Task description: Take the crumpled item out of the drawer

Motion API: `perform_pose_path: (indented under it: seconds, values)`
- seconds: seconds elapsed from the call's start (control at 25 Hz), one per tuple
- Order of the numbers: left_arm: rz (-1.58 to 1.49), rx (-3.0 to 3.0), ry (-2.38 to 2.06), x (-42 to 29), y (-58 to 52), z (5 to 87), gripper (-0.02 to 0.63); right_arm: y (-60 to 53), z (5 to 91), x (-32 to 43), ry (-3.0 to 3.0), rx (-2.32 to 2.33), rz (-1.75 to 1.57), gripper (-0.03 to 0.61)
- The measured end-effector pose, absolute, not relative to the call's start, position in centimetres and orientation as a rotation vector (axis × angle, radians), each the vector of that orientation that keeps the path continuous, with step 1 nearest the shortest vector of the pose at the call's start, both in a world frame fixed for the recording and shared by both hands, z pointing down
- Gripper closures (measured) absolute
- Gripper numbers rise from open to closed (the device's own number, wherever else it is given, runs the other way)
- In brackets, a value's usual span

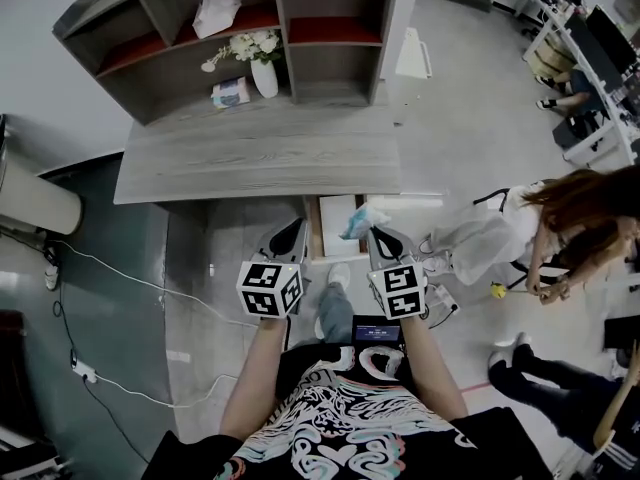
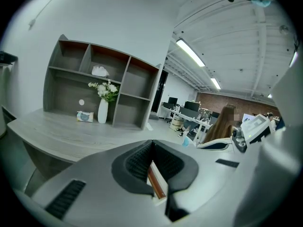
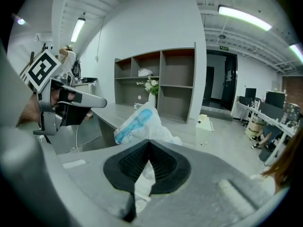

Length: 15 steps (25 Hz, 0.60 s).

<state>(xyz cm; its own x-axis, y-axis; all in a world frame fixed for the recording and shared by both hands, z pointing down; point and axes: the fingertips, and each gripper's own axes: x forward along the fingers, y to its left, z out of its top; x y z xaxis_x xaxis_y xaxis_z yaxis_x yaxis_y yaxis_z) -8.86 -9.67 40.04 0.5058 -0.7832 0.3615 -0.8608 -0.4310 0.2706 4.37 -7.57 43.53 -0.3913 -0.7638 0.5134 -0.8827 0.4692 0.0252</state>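
My right gripper point(image 1: 377, 234) is clamped on the crumpled item point(image 1: 362, 219), white and blue, held over the right side of the open drawer point(image 1: 333, 218) under the desk's point(image 1: 250, 158) near edge. My left gripper point(image 1: 292, 230) is closed on the drawer's left wall.

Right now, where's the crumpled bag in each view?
Head view: crumpled bag at centre, over the open drawer, in the right gripper.
Left gripper view: likely the pale-blue scrap right of centre.
Right gripper view: bag at centre, pinched in that gripper.
Shared landmark: vase of flowers.
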Motion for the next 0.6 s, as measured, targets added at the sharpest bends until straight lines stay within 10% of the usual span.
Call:
perform_pose_path:
  seconds: [0.6]
  values:
    - [0.256,2.314,-1.369,-9.6,-8.6,40.8,0.614,-6.1,43.9,4.3,-2.239,1.371,0.33,0.571]
